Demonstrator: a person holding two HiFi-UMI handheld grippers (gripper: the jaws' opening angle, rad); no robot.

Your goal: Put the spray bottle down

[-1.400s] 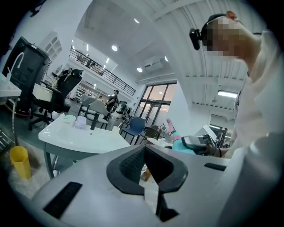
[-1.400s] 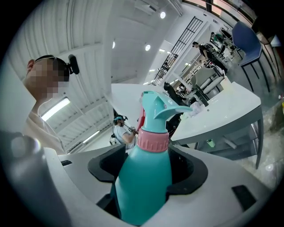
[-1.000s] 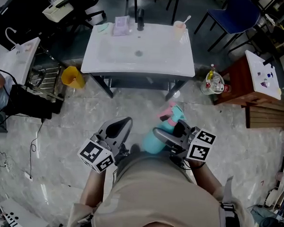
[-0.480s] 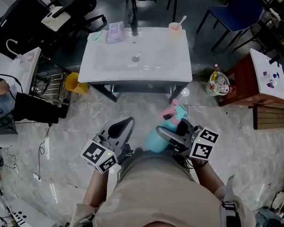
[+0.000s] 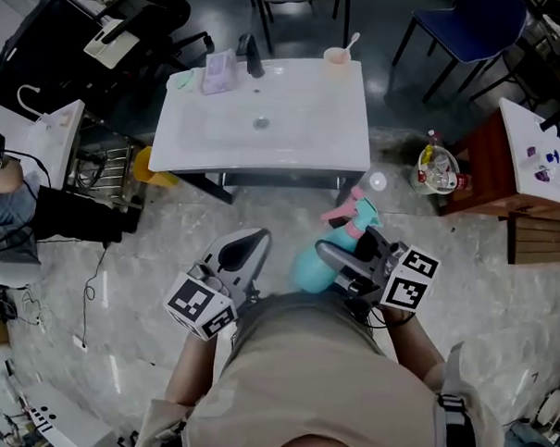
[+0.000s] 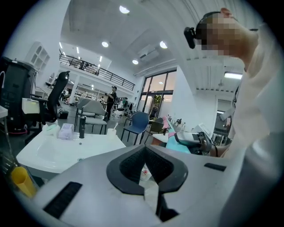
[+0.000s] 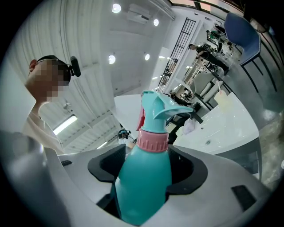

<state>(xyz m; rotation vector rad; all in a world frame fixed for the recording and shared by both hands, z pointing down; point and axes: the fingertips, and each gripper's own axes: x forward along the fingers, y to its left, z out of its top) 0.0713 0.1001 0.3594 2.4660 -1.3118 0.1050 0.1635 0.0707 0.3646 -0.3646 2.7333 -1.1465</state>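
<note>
A teal spray bottle [image 5: 317, 263] with a pink collar and trigger is clamped in my right gripper [image 5: 348, 258], held above the floor in front of the person's body. In the right gripper view the spray bottle [image 7: 146, 177] stands between the two jaws, nozzle pointing up and away. My left gripper [image 5: 240, 253] hangs to the left of it, jaws closed together with nothing between them; in the left gripper view that gripper [image 6: 146, 170] shows its pads meeting. A white washbasin table [image 5: 200, 140] stands ahead.
On the washbasin's far edge stand a dark faucet [image 5: 250, 52], a purple box [image 5: 217, 72] and a cup [image 5: 337, 57]. A yellow bin [image 5: 145, 164] sits under its left side, a bag of bottles [image 5: 436, 171] and a brown cabinet [image 5: 491, 162] at right. Blue chair [image 5: 465, 27] behind.
The head view has shifted so the washbasin sits a little lower and nearer. Both grippers kept their poses, the bottle still held in the right one.
</note>
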